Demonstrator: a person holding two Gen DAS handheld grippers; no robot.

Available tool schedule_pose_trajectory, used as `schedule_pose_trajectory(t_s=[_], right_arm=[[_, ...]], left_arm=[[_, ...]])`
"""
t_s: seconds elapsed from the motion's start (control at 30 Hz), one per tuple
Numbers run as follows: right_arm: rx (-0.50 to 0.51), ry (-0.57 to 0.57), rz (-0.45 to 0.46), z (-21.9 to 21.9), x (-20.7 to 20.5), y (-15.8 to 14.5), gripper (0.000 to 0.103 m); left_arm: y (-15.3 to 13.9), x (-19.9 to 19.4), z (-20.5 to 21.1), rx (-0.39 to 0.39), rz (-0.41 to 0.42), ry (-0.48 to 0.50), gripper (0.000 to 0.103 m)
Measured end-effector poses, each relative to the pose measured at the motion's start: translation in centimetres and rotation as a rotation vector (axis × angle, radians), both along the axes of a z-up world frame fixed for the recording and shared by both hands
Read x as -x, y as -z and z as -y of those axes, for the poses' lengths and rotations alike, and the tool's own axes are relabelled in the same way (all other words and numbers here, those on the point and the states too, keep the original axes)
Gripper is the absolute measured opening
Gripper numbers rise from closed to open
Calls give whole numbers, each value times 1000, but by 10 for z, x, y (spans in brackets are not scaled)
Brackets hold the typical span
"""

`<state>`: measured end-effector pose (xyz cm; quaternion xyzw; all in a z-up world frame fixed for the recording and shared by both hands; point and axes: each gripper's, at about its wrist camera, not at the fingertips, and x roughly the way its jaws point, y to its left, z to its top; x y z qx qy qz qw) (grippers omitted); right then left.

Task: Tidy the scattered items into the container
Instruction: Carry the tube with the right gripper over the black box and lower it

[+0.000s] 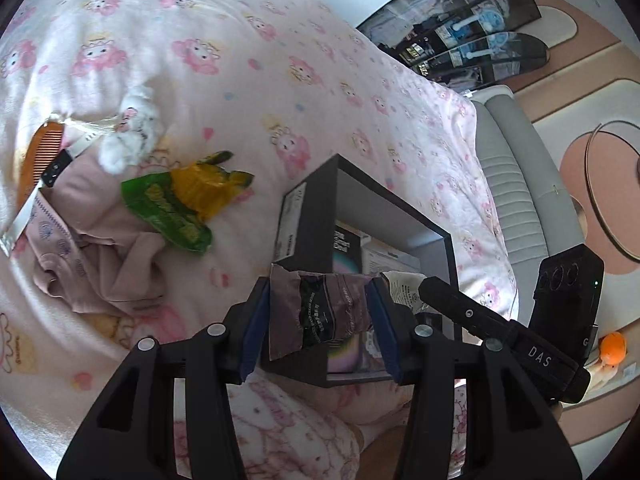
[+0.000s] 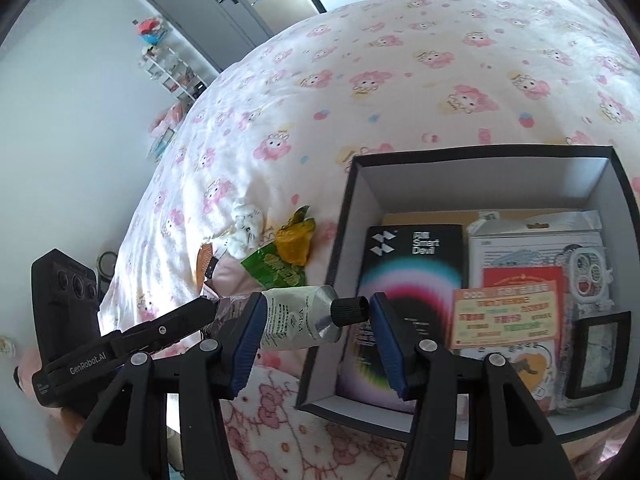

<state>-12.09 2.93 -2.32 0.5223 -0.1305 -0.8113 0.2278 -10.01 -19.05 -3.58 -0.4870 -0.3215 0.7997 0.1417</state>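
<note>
Two grippers over the box's near edge, each with a load

Left gripper (image 1: 320, 292) clamped on a brown sachet (image 1: 320, 316), pads pressing its two sides; right gripper (image 2: 316, 304) clamped on a white tube (image 2: 296, 320), black cap against the right pad. Just beyond, open dark box (image 2: 352, 208) on the bedspread (image 1: 280, 60), floor already crowded (bare strip only along the far wall). Left of the box, still loose: green packet (image 1: 172, 208), pink garment (image 1: 100, 240), white plush (image 1: 132, 136), comb (image 1: 38, 160). Farther back, wide unbroken bedspread.
</note>
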Motion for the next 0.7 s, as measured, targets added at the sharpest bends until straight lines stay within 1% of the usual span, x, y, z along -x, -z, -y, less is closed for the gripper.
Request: schedule_pose_trajectory(t_s=[0.1,0.23,0.37,0.47,0.53,0.6,0.7], right_arm=[[-22,37,-15,-23,-2,0,50],[-17,71,-9,-53,0,6,50],[37,125,2,-83,9,14,50],[42,168,10,-104,16,22,50],[45,189,13,-118,24,25,50],[39,211,10,-130,34,26,50],[-44,214,3,-139,56,30,50]], left_arm=[[-1,8,-28,7,1,28,49],[0,19,-61,36,2,58,49],[-2,33,-98,133,-3,90,49],[-2,47,-126,191,-14,134,49],[0,61,-142,213,-13,154,49],[5,75,-154,210,-22,168,49],[15,90,-167,173,-27,163,49]])
